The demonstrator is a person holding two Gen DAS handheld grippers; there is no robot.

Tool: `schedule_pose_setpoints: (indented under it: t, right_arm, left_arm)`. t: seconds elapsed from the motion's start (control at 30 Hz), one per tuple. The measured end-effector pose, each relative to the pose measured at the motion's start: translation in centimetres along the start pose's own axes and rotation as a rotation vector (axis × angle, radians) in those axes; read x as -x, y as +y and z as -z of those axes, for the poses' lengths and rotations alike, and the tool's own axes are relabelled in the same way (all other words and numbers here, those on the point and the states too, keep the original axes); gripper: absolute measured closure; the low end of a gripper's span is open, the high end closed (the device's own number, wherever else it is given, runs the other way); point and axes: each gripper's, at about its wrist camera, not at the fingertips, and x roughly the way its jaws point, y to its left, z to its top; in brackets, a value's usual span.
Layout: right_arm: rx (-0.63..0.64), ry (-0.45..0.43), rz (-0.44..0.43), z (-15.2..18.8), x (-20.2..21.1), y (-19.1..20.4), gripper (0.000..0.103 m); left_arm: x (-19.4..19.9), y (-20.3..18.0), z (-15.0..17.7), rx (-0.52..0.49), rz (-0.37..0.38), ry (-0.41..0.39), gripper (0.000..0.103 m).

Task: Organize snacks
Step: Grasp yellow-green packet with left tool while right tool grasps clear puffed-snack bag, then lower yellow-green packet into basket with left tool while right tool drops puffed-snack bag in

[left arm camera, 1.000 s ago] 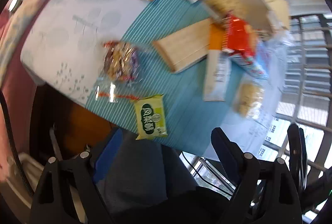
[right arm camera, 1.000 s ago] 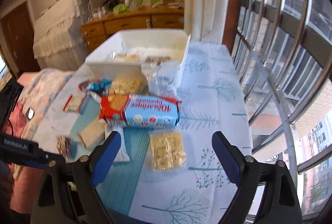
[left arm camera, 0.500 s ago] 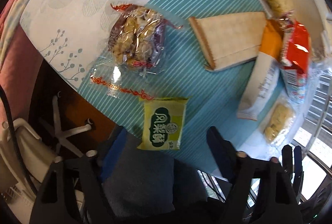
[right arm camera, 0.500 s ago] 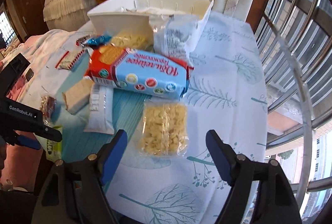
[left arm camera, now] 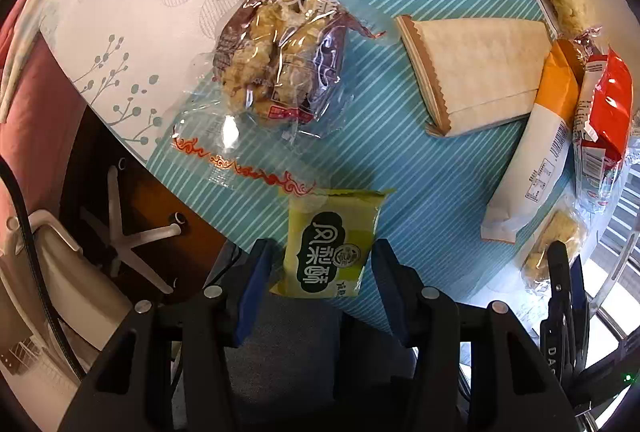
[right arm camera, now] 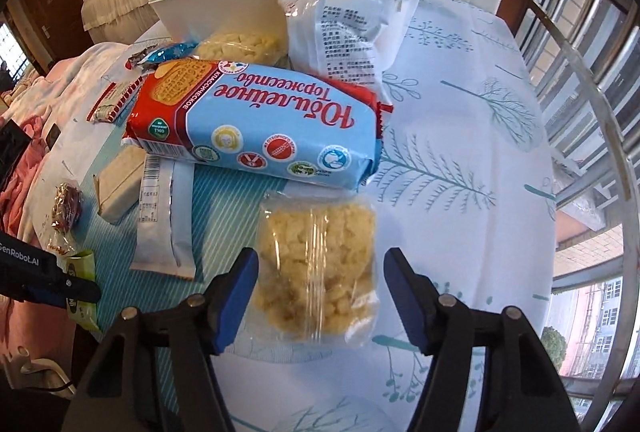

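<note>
A yellow-green pineapple cake packet [left arm camera: 328, 256] lies at the near edge of the teal striped mat [left arm camera: 400, 160], partly over the table edge. My left gripper [left arm camera: 324, 272] points down at it; its jaws are closing, with the packet between them and the pads close beside its sides. In the right wrist view a clear packet of pale puffed snack [right arm camera: 316, 264] lies on the tree-print cloth [right arm camera: 460, 112]. My right gripper [right arm camera: 320, 272] straddles its near half. Those jaws are closing too, with a small gap left on the right side.
A clear-wrapped nut pastry [left arm camera: 276, 56], a beige packet [left arm camera: 476, 72] and a white-orange stick packet [left arm camera: 536, 152] lie further in. A blue-red biscuit pack [right arm camera: 264, 128], a white bag [right arm camera: 348, 32] and a white bin [right arm camera: 216, 8] stand behind. A window railing [right arm camera: 580, 112] is at the right.
Both grippers have come down toward the table and their jaws have narrowed. The green packet now sits between the left fingers, and the puffed snack packet between the right fingers.
</note>
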Motion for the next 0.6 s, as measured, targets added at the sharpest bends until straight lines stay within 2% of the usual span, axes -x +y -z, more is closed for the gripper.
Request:
schedule_pose_setpoints:
  t: [0.13, 0.17, 0.43, 0.6]
  right_arm:
    - [0.007, 0.006, -0.005, -0.3, -0.2, 0.2, 0.045]
    - [0.005, 0.012, -0.005, -0.3, -0.2, 0.1, 0.046]
    - [-0.090, 0.080, -0.040, -1.0, -0.2, -1.1, 0.050]
    - [-0.193, 0.109, -0.059, -1.1, 0.5, -2.4, 0.051]
  left_arm:
    - [0.4, 0.1, -0.3, 0.013, -0.015, 0.004, 0.060]
    - [0.5, 0.3, -0.3, 0.019, -0.018, 0.002, 0.065]
    - [0.4, 0.4, -0.6, 0.013, 0.029, 0.051, 0.067]
    - [1.3, -0.8, -0.7, -0.035, 0.011, 0.079, 0.067]
